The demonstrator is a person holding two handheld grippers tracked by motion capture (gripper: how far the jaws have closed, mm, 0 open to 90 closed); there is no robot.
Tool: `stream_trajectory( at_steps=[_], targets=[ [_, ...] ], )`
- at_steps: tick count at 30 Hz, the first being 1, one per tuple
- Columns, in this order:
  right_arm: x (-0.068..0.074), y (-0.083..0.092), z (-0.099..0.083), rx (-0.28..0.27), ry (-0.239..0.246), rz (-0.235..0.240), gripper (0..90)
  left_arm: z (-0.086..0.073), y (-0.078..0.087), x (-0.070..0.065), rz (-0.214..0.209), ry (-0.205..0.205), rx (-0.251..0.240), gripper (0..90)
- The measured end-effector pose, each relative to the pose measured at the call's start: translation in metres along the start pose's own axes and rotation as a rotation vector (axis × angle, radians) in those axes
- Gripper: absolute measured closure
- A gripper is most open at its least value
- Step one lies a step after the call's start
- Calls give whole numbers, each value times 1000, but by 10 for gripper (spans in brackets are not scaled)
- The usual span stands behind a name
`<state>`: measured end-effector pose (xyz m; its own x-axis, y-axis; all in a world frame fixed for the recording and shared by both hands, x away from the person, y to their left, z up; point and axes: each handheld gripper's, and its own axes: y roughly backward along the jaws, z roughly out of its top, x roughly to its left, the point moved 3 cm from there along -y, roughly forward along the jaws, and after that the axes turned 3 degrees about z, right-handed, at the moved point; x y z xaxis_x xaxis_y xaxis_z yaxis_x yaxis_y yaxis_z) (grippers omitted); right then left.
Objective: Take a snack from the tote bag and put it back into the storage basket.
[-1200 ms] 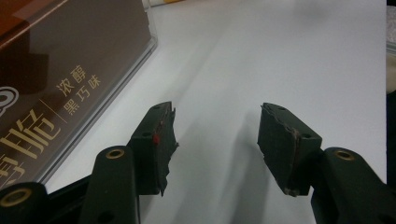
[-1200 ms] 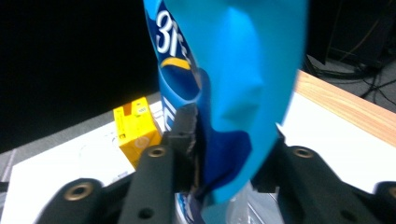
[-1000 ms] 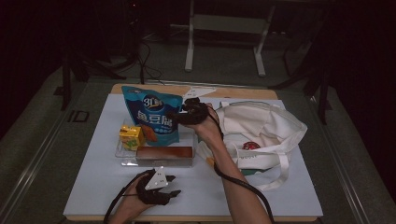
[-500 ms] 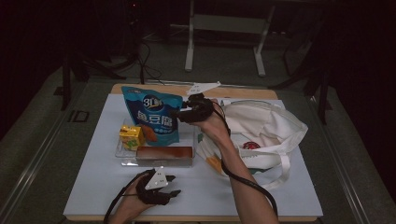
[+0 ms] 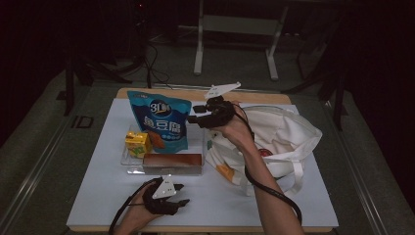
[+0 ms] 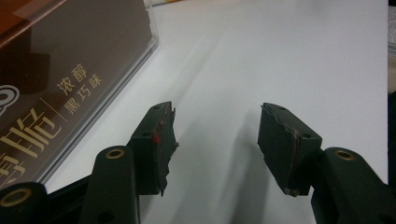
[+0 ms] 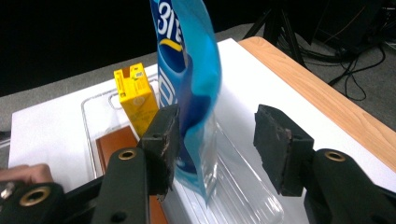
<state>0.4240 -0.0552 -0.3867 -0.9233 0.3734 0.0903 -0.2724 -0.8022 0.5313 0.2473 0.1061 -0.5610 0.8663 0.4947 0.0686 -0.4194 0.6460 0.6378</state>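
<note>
A blue snack bag [image 5: 159, 122] stands upright in a clear tray [image 5: 126, 157], with a yellow juice box [image 5: 138, 143] and a brown chocolate box [image 5: 172, 160] beside it. My right gripper [image 5: 194, 113] hovers at the bag's right edge. In the right gripper view, the bag [image 7: 189, 70] stands edge-on between the jaws, close to the left pad and apart from the right one. The right gripper [image 7: 217, 116] is open and its jaws have just been opening. My left gripper [image 5: 182, 194] rests near the table's front edge. In its own view, the left gripper [image 6: 215, 112] is open and holds nothing.
A white tote bag [image 5: 279, 134] lies open at the right of the white table sheet [image 5: 98, 196], with something red inside. The chocolate box [image 6: 56, 79] sits just left of my left gripper. The wooden table edge [image 7: 317, 88] runs behind the tray [image 7: 252, 196].
My right hand has risen and drifted slightly right, away from the bag's edge. The bag still stands in the tray. The left gripper has stayed put.
</note>
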Motion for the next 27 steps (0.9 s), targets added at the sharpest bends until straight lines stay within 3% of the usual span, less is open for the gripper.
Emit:
stream_trajectory(
  at_steps=[13,27],
  targets=[
    [-4,20,-6,50,28,2,503,0,0,0,1,4,-1,457],
    [-4,30,-14,94,69,11,513,0,0,0,1,7,-3,457]
  ],
)
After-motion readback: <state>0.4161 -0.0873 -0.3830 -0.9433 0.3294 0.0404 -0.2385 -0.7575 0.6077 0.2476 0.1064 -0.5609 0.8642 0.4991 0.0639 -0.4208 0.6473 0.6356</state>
